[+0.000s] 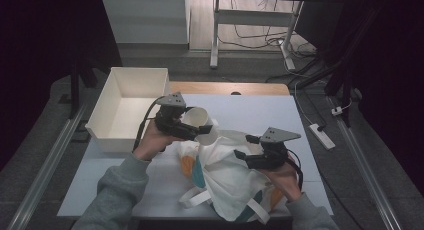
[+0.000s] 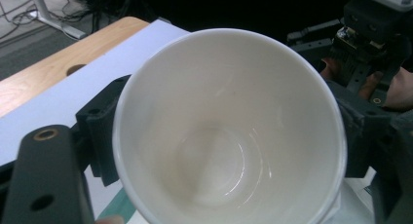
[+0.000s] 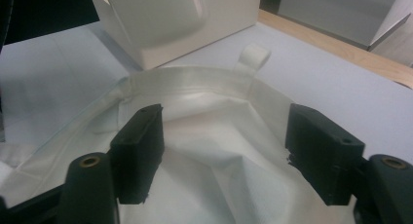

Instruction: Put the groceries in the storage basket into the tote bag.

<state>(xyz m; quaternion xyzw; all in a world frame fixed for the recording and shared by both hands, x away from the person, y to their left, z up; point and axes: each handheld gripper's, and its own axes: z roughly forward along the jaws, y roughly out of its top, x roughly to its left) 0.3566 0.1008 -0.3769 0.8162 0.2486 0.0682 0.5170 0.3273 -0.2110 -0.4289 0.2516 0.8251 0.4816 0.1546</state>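
Two claws seen over bench [image 1: 150, 190]. White cup [image 1: 202, 124] clamped in left claw [image 1: 192, 131], held above white cloth bag [image 1: 225, 175] beside white bin [image 1: 127, 107]. Right claw [image 3: 224, 156] spread wide, nothing gripped, poised over bag's open mouth; pads clear of fabric.

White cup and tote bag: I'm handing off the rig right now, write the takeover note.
Left hand-held gripper: shut on the white cup, held in the air at the bag's mouth, near the white bin. The cup looks empty.
Right hand-held gripper: open, jaws just widened, either side of the white bag fabric, not pressing it.
Bag lies crumpled on the table, mouth toward the bin.
Done: cup gripped and lifted.
Left: likely set the cup down in the bin or the bag; I can't tell which.
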